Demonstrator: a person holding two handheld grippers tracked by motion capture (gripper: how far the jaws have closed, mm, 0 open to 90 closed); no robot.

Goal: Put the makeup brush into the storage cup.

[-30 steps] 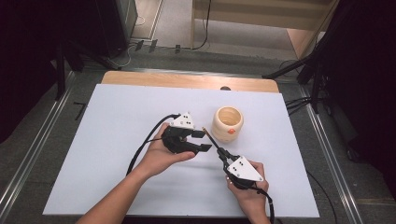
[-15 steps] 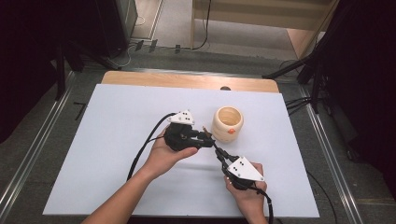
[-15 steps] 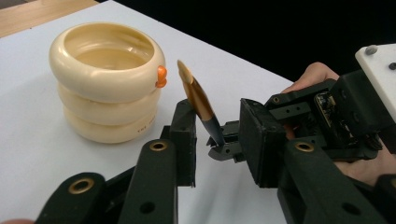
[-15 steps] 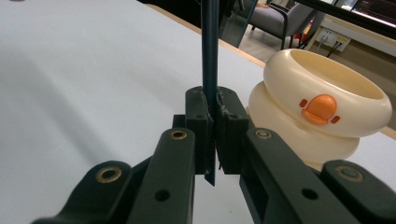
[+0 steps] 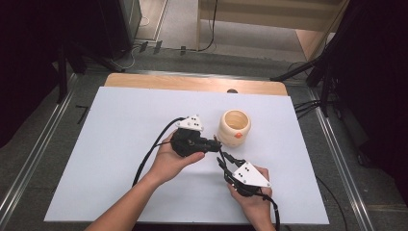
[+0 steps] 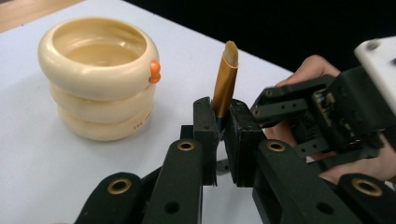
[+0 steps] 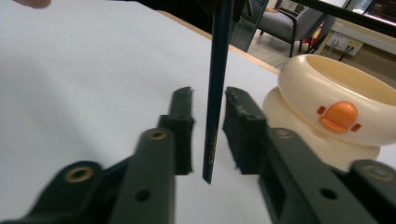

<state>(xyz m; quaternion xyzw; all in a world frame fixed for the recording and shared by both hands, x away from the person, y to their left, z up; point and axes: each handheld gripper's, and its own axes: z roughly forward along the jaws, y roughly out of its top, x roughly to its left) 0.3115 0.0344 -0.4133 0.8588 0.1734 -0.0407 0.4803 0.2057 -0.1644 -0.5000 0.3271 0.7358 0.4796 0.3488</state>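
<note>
A dark green pencil with a gold ferrule and pale eraser hangs above the white mat. My left gripper is shut on it just below the ferrule; from above the left gripper sits beside the cream ringed cup. My right gripper stands open, its jaws on either side of the pencil shaft with gaps on both sides. The right gripper lies just in front of the cup, which has an orange duck-bill knob. The cup looks empty.
A white mat covers the table, with a wooden strip along its far edge. Black cables trail from both grippers toward the near edge. Metal rails run down both sides of the table.
My left gripper has moved right toward the cup, met the pencil and shut on its upper end. The right hand has barely shifted.
</note>
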